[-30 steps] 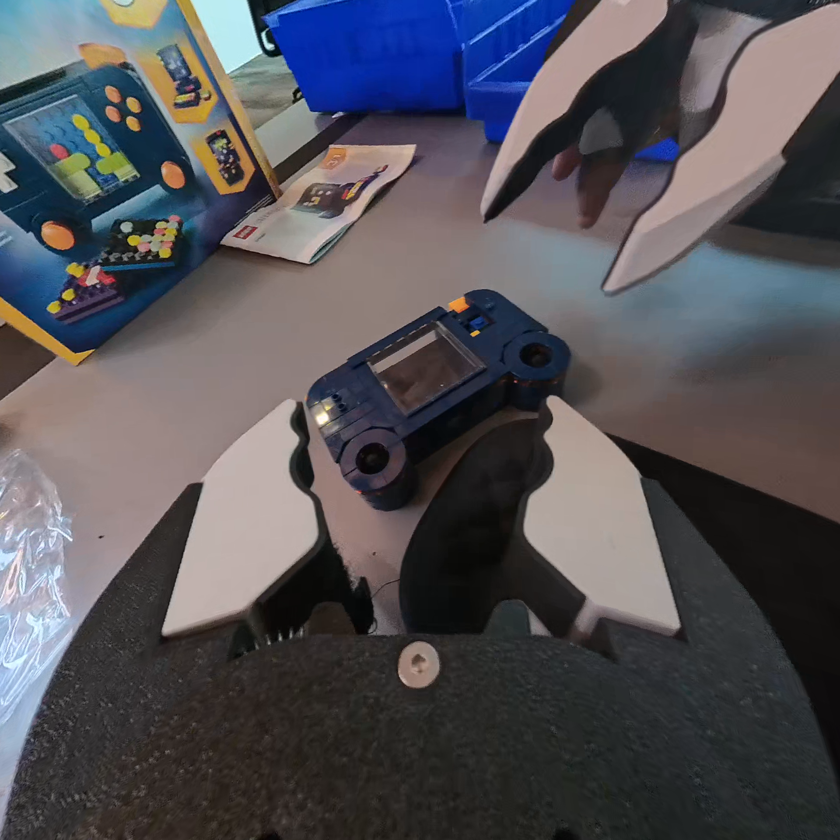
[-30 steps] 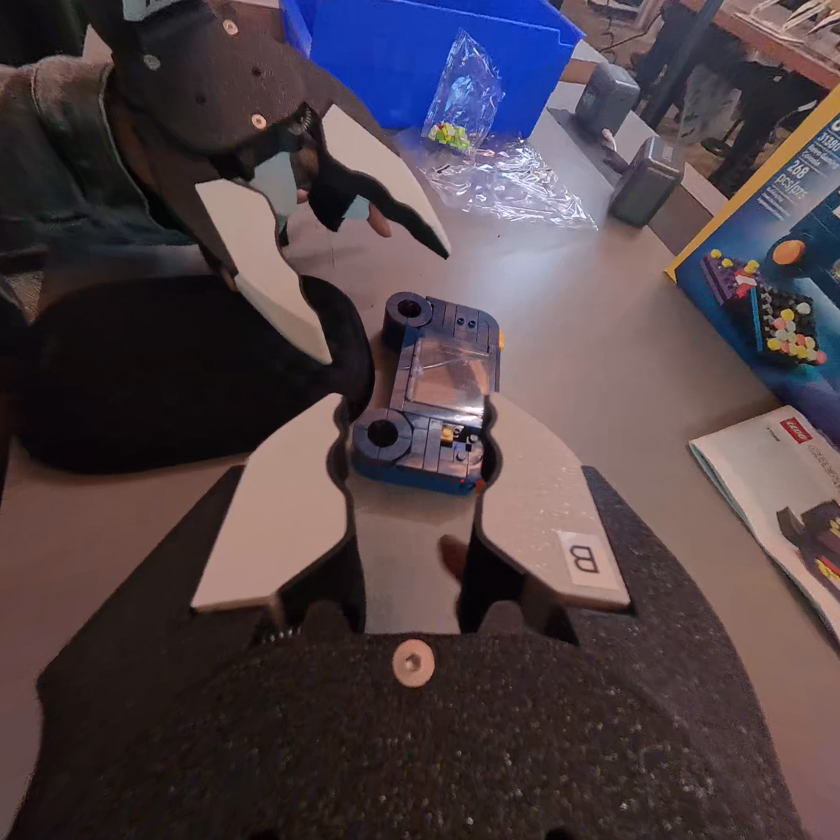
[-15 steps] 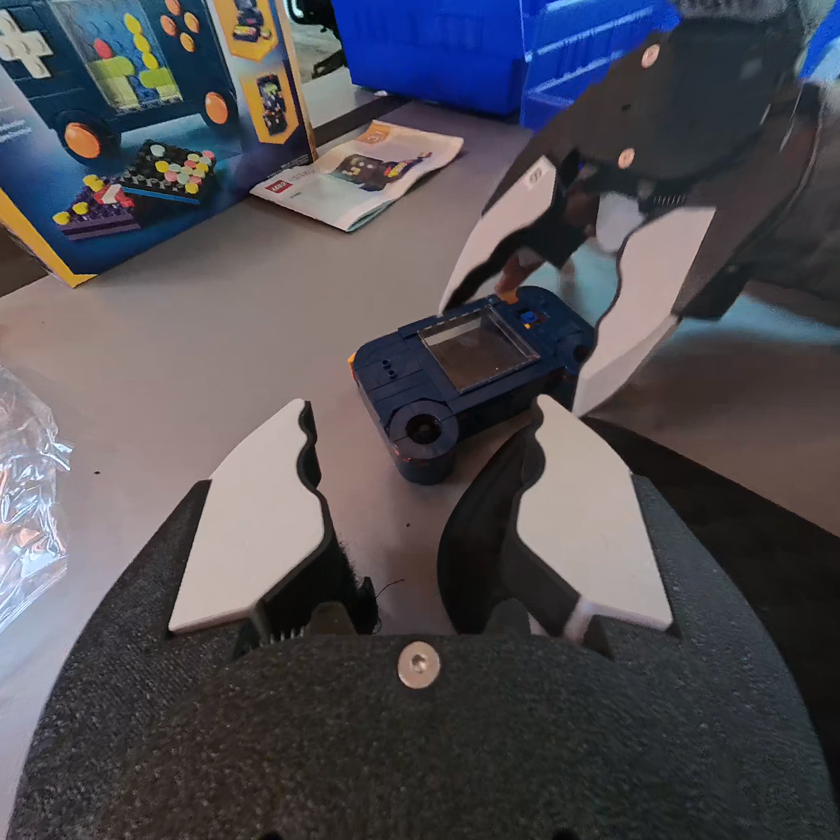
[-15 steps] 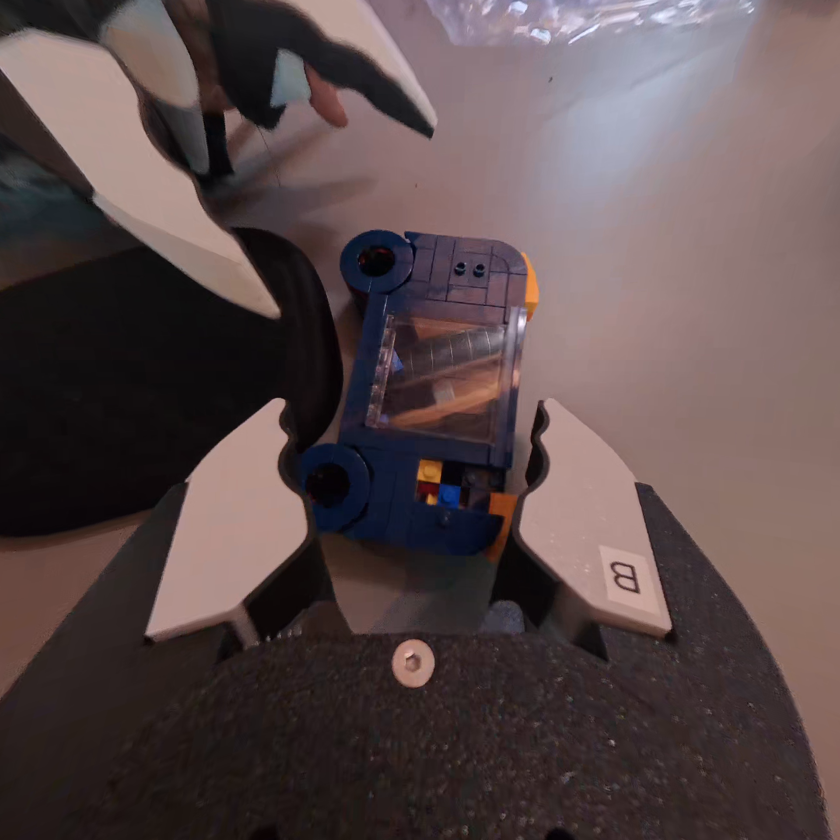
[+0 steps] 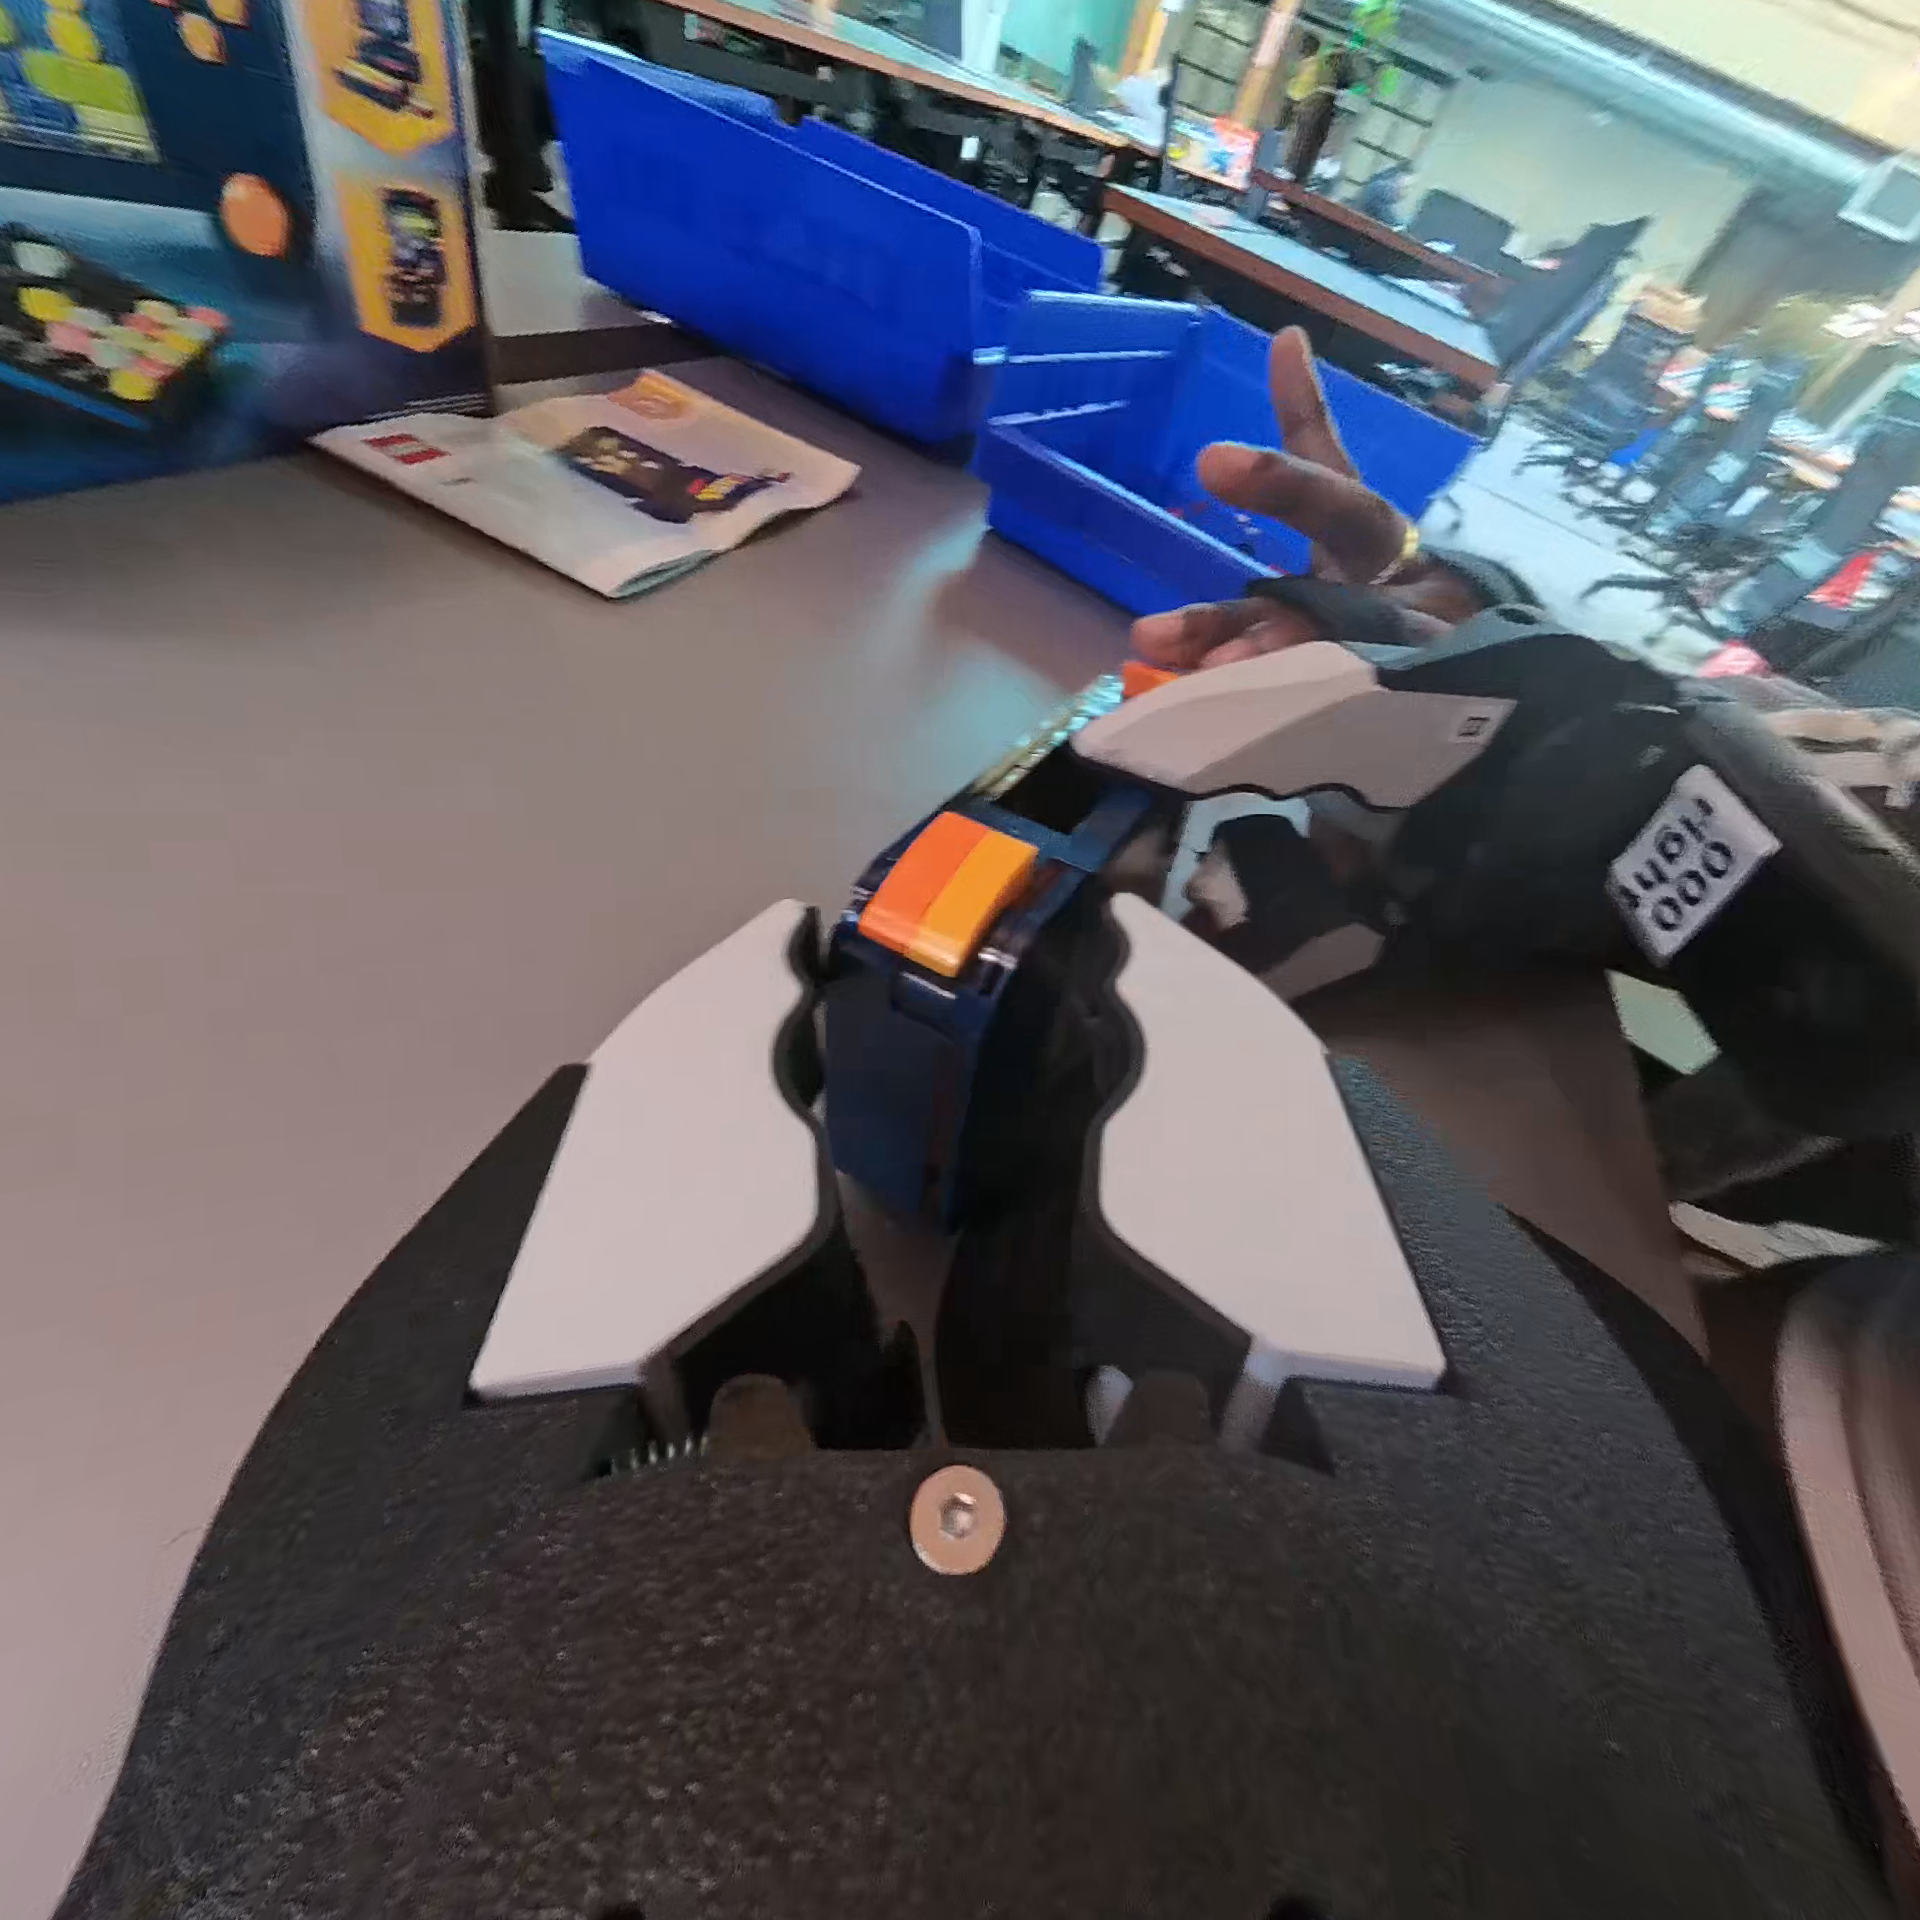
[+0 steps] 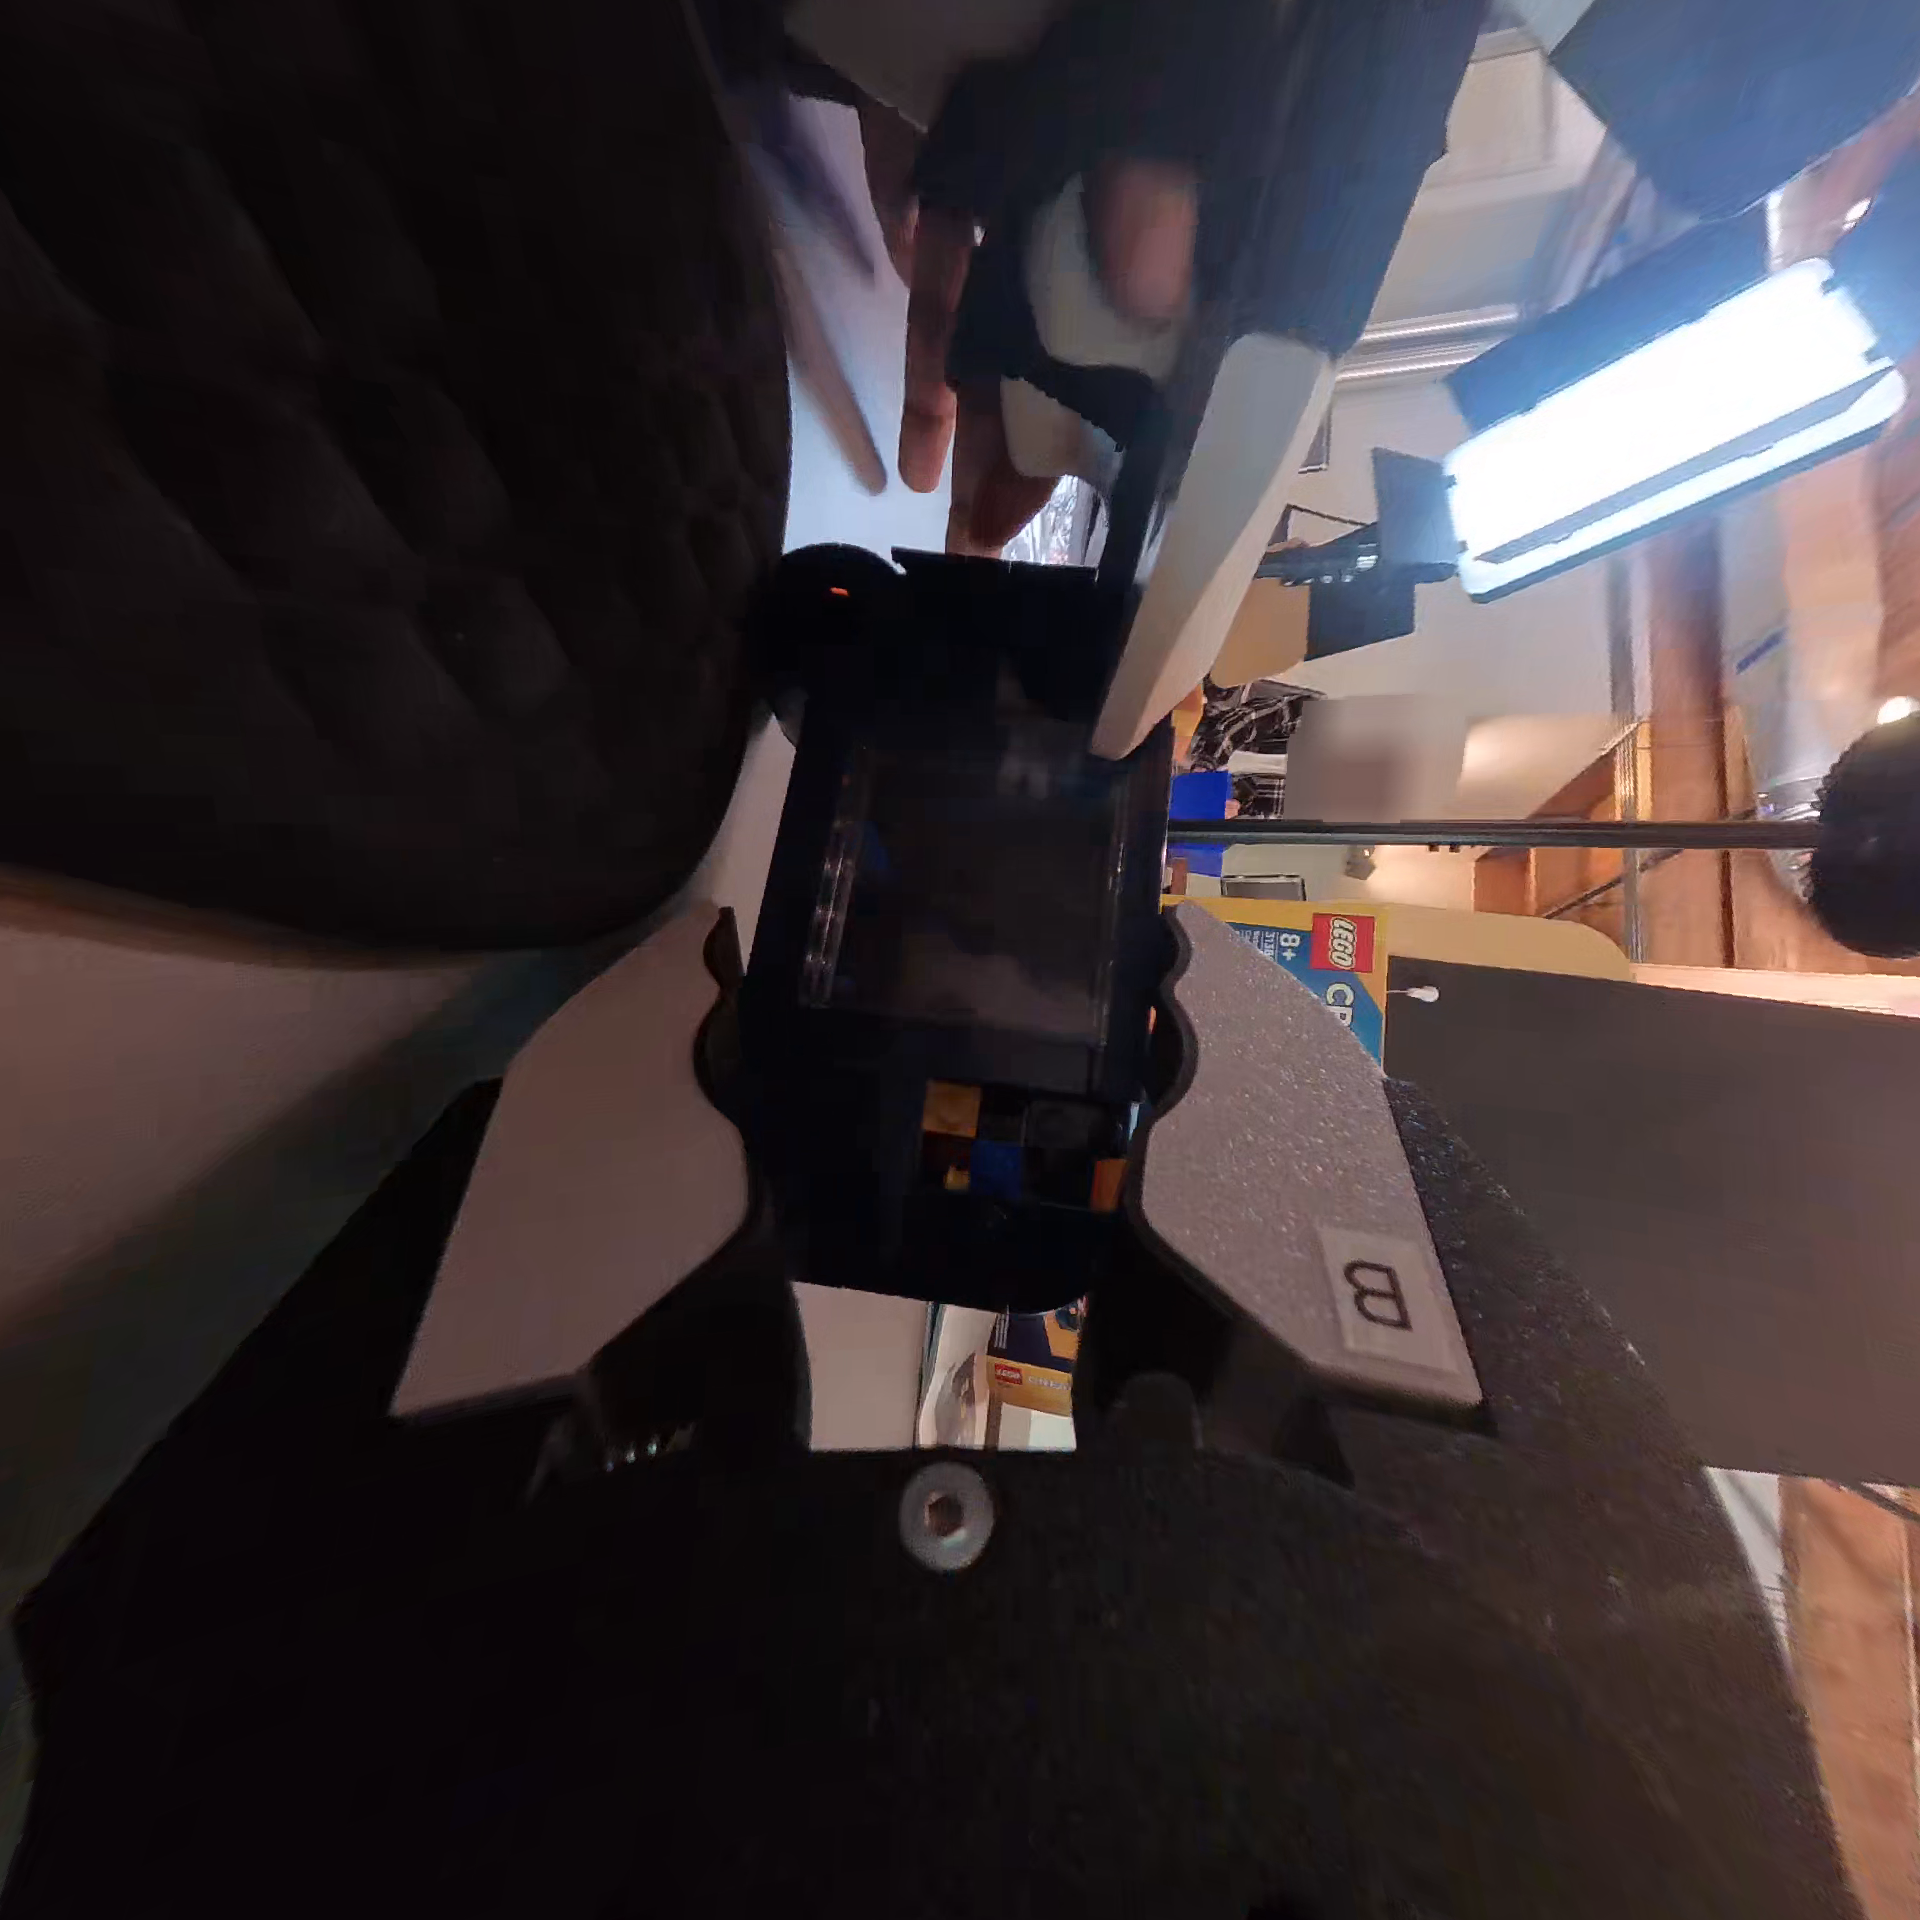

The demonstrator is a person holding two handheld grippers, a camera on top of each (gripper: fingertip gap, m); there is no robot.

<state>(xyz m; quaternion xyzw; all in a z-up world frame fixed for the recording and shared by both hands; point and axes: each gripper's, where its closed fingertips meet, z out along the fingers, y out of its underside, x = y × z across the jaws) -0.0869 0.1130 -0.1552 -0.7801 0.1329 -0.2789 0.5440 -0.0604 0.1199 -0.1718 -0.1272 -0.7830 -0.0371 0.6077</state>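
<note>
I have both claws on the dark blue brick-built handheld console model (image 5: pixel 935 1018), which is lifted off the grey table (image 5: pixel 416 831) and turned on edge. My left gripper (image 5: pixel 961 987) has its two white fingers closed against the model's near end, one on each side, just below the orange curved tile (image 5: pixel 951 904) on its upper corner. My right gripper (image 6: pixel 945 997) is clamped across the other end; in its own view the white fingers press both long sides of the model, whose clear window (image 6: pixel 966 883) faces the camera, with a few small yellow, blue and orange bricks (image 6: pixel 987 1143) at six o'clock of the window. From the left wrist view that right gripper comes in from three o'clock, one white finger (image 5: pixel 1278 717) lying over the model's far end, with the bare fingers of the gloved hand (image 5: pixel 1340 540) holding it spread above.

On the table at eleven o'clock of the model lies an open paper instruction booklet (image 5: pixel 592 478). At ten o'clock stands the printed blue and yellow cardboard box (image 5: pixel 208 239), and at twelve o'clock the blue plastic bins (image 5: pixel 831 260).
</note>
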